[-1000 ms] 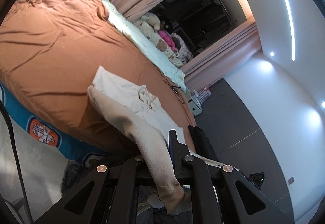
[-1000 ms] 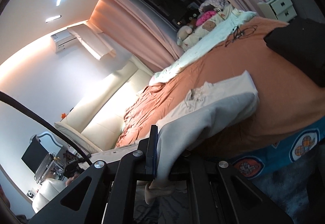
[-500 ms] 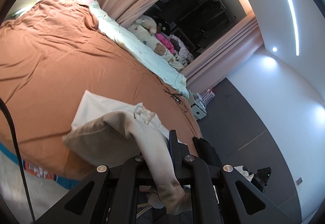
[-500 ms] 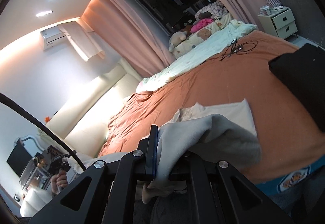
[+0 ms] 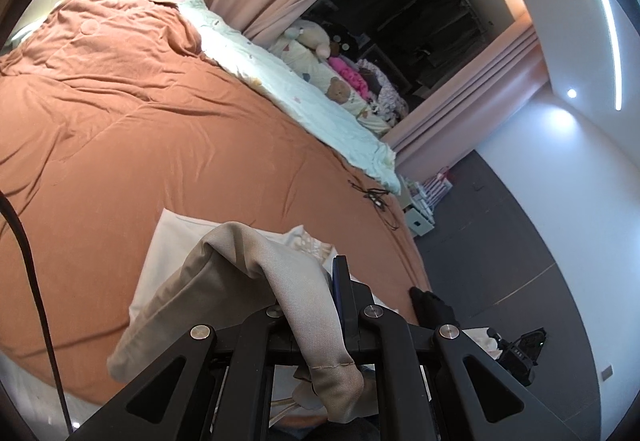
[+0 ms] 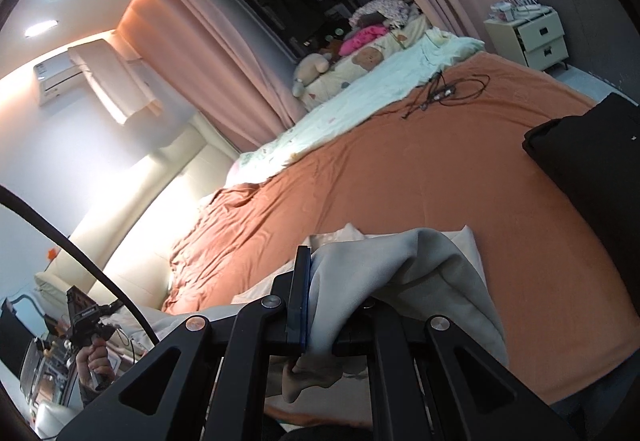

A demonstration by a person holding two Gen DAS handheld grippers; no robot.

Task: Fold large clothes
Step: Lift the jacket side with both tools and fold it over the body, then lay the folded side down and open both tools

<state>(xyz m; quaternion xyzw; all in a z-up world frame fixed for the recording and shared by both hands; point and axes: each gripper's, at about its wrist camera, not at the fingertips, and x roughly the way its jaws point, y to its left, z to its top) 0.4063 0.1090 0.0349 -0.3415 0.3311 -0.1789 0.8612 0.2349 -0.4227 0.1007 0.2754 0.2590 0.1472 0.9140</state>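
Left gripper [image 5: 320, 305]: I see its jaws clamped on a hemmed end of the beige trousers [image 5: 224, 281]; the near finger is covered by cloth.
Beige trousers: they lie on the near edge of the bed [image 5: 160, 145]; both held ends are lifted and doubled toward the far side, long axis running away from me.
Right gripper [image 6: 320, 305]: jaws pressed together on the other hemmed end [image 6: 400, 273]; the right-hand finger is buried in fabric.
Hidden: the waistband is mostly covered by the raised legs.
Black garment [image 6: 592, 161]: on the bed's right side, cut off by the frame edge.
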